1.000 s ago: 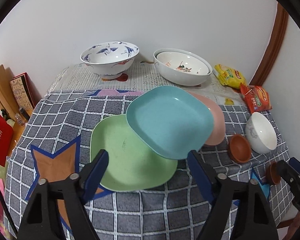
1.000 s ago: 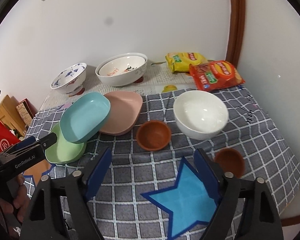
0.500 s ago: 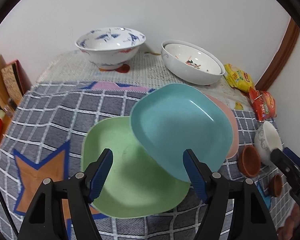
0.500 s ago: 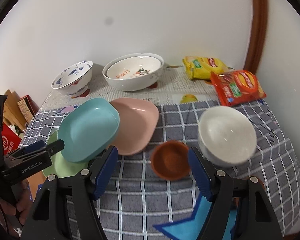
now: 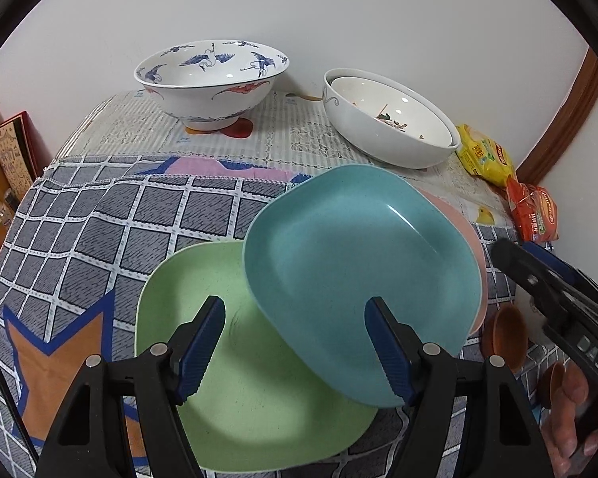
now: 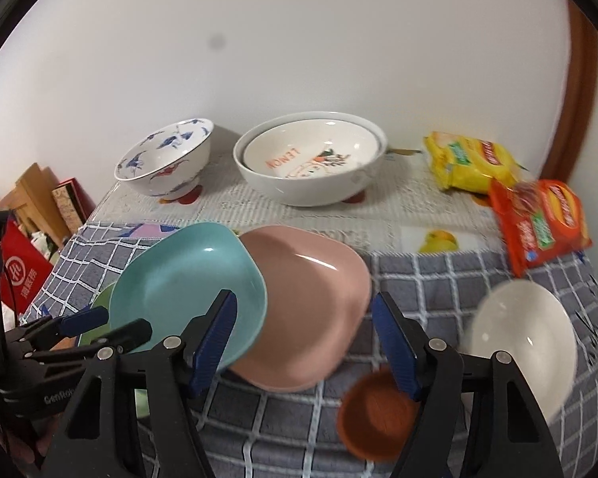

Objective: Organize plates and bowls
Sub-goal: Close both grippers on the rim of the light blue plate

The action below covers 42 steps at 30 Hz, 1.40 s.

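Observation:
Three square plates overlap on the checked cloth: a green plate [image 5: 239, 390] lowest, a teal plate [image 5: 358, 279] leaning on it, and a pink plate [image 6: 311, 302] under the teal one's far edge. My left gripper [image 5: 295, 318] hovers open above the seam of green and teal, with nothing between its pads. My right gripper [image 6: 305, 306] hangs over the pink plate's near rim. Its jaws are closing and grip nothing. In the right wrist view the teal plate [image 6: 187, 283] sits left of the pink one, with the left gripper [image 6: 99, 326] beside it.
A blue crane bowl [image 5: 211, 79] and nested white bowls [image 5: 386, 119] stand by the wall. A small brown bowl [image 6: 374, 418] and a white bowl [image 6: 522, 338] sit to the right. Yellow [image 6: 470, 159] and red [image 6: 542, 219] snack packs lie at the back right. Books [image 6: 63, 207] stand off the table's left edge.
Both grippers have come closer to the plates. The right one swung left from the brown and white bowls to the pink plate, and its jaws narrowed. The plates have not moved.

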{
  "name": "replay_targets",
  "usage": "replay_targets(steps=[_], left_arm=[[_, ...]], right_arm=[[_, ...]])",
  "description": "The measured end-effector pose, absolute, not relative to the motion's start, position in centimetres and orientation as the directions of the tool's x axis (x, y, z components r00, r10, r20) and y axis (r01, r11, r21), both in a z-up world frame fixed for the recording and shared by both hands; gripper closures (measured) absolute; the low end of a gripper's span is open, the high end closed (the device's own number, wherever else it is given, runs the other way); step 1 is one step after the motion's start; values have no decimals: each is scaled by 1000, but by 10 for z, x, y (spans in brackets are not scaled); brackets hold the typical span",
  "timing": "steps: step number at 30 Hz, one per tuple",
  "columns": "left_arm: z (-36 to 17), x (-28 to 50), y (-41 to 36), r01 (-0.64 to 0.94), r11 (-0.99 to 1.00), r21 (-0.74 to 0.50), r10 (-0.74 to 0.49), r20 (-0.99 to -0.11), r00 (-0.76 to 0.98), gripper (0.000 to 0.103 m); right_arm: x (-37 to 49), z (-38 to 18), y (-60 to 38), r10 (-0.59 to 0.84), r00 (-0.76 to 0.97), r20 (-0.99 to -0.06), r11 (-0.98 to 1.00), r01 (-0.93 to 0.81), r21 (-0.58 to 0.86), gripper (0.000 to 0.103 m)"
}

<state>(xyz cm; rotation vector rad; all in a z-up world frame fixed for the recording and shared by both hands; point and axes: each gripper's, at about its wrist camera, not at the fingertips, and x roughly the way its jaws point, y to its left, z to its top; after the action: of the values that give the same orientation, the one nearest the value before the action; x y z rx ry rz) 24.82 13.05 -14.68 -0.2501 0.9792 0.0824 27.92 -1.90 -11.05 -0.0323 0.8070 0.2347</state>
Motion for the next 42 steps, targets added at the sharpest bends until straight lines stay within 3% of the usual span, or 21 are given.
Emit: replay_targets(steps=[7,11,18,22,23,28,42], left_arm=[[-150,254,130,-184,969,-163,-35,-833,552,34],[-154,258,132,-188,969,-158,-31,-836,547,34],[-159,259,133,-196,968,-156,-26,-841,541,47],[-162,259,133,-196,966,-172,-41,-843,536,61],[-162,258,133,-198,965,-173,-40,-842,538,65],[-157,250,137,-202,957,-210,-68,-836,545,85],[-103,197,123,-137,963,-233,-102,-783,614,89]], right_arm=[[306,-124,-9,276,622,-733,950,-291,111,52],[316,-130,-6,313,599,-737,939,-312,145,52],[328,-143,1,369,545,-752,918,-338,206,56],[331,-155,3,404,493,-771,904,-343,254,84],[331,-157,3,406,483,-775,903,-343,260,87],[317,-155,-8,388,500,-775,916,-306,261,89],[227,-96,-32,377,580,-723,926,-232,297,94]])
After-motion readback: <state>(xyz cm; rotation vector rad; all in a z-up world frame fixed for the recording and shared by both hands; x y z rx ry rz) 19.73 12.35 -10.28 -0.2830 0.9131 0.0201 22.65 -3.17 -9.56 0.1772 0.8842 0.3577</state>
